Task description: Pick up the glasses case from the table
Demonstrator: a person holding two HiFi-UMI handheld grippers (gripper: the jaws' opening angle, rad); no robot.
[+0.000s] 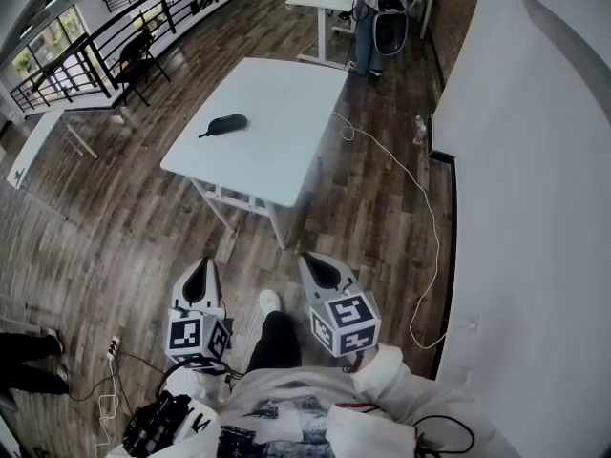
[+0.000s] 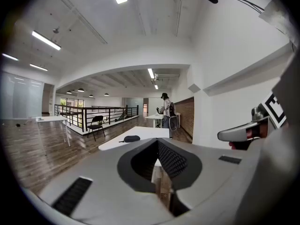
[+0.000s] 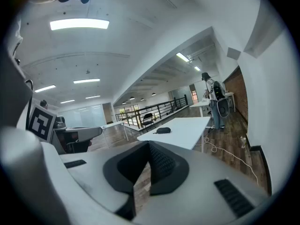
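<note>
The glasses case (image 1: 227,123) is a dark oval pouch lying near the left edge of the white table (image 1: 277,151). It also shows far ahead in the left gripper view, glasses case (image 2: 131,138), and in the right gripper view, glasses case (image 3: 163,130). Both grippers hang over the wooden floor, well short of the table and close to my body. My left gripper (image 1: 199,269) is shut with nothing in it. My right gripper (image 1: 317,262) is likewise shut and empty. Each points slightly downward towards the table.
A white cable (image 1: 420,198) snakes over the floor right of the table, along a white wall (image 1: 535,160). A person (image 1: 368,17) stands at a far table. A black chair (image 1: 138,60) and railing (image 1: 115,36) lie far left. My foot (image 1: 270,301) is between the grippers.
</note>
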